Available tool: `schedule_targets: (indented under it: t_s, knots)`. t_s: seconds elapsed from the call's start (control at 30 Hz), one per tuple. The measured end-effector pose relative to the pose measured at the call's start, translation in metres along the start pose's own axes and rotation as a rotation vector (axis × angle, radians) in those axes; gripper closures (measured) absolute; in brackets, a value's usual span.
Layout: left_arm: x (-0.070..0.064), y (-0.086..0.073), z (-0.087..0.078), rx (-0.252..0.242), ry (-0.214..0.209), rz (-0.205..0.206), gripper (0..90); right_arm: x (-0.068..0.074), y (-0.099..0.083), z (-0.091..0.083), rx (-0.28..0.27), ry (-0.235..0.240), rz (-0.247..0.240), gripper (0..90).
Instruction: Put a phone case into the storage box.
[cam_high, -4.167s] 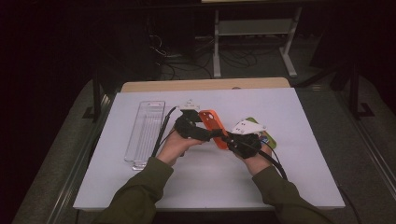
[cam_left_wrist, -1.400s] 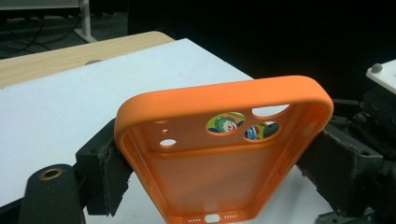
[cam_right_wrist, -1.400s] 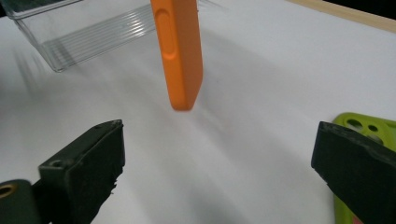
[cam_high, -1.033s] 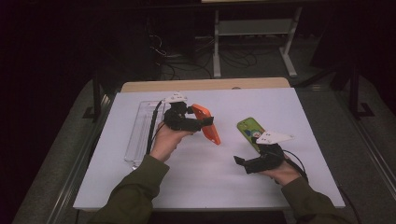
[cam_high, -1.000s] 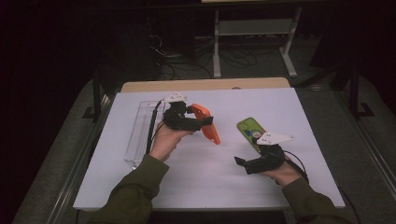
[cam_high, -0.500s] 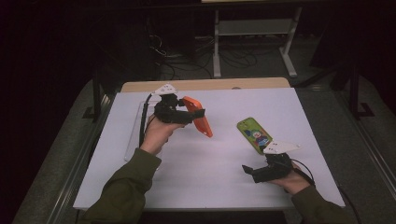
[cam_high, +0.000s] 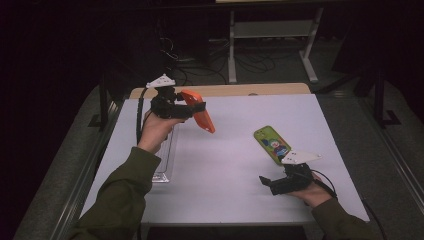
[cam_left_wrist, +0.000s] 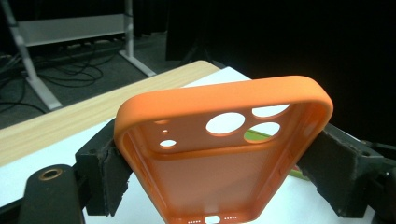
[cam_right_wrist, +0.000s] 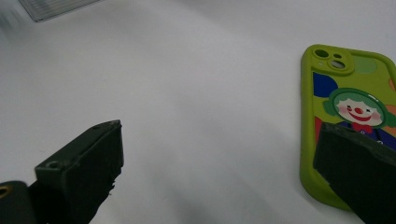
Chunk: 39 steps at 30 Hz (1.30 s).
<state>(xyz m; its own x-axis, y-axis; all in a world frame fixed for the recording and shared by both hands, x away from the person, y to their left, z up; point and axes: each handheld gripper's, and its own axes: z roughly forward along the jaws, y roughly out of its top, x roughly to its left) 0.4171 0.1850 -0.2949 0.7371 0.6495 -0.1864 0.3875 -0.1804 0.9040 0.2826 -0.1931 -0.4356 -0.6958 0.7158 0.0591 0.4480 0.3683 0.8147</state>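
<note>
Nearest, the right claw (cam_high: 270, 181) rests low on the white table (cam_high: 230, 195), jaws spread wide with nothing between them. Just beyond it a green case (cam_high: 271, 144) lies flat on the table. Farther off, the left claw (cam_high: 186, 107) is raised above the table, clamped on an orange case (cam_left_wrist: 219, 154) by its sides, over a clear tray (cam_high: 165, 165).

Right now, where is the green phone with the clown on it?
The green clown phone lies flat on the white table, on the right side in the high view, just beyond the open right claw.
</note>
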Motion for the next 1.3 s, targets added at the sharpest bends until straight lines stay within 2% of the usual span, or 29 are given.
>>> schedule_targets:
  t_s: [0.17,0.37,0.4,0.53,0.7,1.1,1.23,1.3]
  knots:
    - [0.009,0.005,-0.006,-0.001,0.033,-0.008,16.5,-0.001,0.0,0.0,0.001,-0.003,-0.001,1.2]
    - [0.02,0.014,-0.015,-0.002,0.088,0.0,16.5,0.0,0.001,0.0,0.006,-0.009,0.009,1.2]
    - [0.022,0.016,-0.016,0.001,0.1,0.004,16.5,-0.001,0.001,0.0,0.001,-0.012,-0.003,1.2]
    - [0.032,0.02,-0.021,0.004,0.154,0.008,16.5,-0.001,0.001,0.0,0.005,-0.012,0.007,1.2]
    - [0.044,0.022,-0.028,0.008,0.226,-0.007,16.5,-0.001,0.001,0.0,0.005,-0.015,0.007,1.2]
    - [0.072,0.014,-0.033,0.03,0.391,-0.075,16.4,-0.001,0.001,0.0,0.006,-0.013,0.01,1.2]
    - [0.079,0.009,-0.03,0.061,0.456,-0.082,16.4,-0.001,0.002,-0.001,-0.001,-0.017,0.012,1.2]
    - [0.082,0.005,-0.028,0.069,0.478,-0.099,16.4,-0.001,0.002,-0.001,0.0,-0.015,0.013,1.2]
